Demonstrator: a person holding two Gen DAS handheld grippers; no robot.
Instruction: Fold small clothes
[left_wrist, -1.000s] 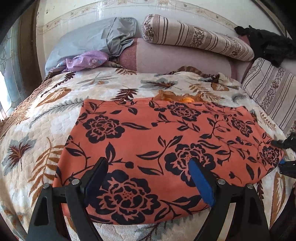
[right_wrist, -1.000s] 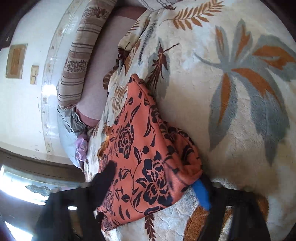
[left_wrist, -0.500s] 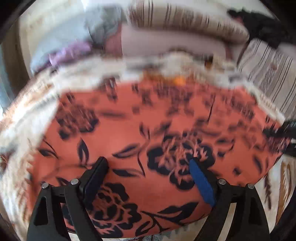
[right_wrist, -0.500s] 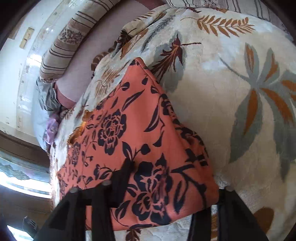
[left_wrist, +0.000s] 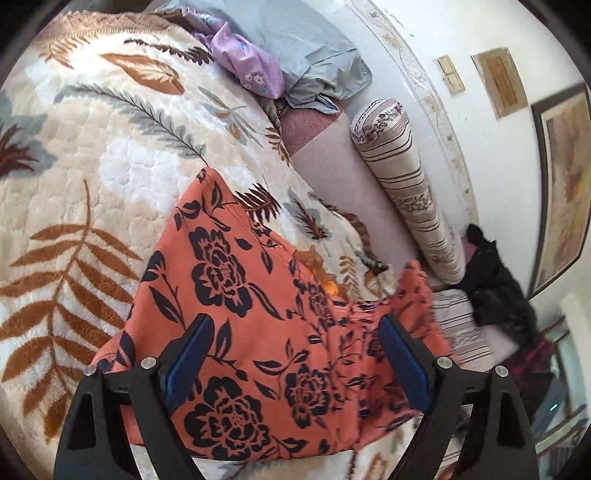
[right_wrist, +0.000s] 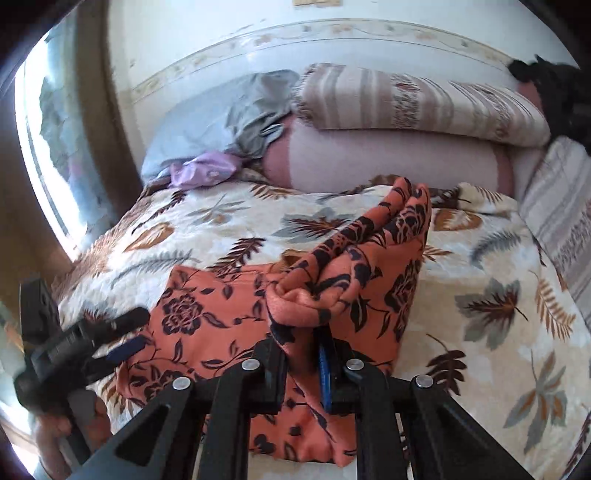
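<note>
Right gripper (right_wrist: 303, 354) pinches a lifted bunch of orange floral cloth (right_wrist: 229, 325) over the bed (right_wrist: 498, 258), left gripper (left_wrist: 295, 354) spread wide.

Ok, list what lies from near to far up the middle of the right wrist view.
Right hand-held gripper, shut on a bunched fold of the orange floral garment → leaf-print blanket → plain pink pillow → striped bolster → white wall.

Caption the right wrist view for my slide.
Right gripper shut on a bunched edge of the orange floral-print garment, lifted above the leaf-patterned blanket; left gripper open beside it.
</note>
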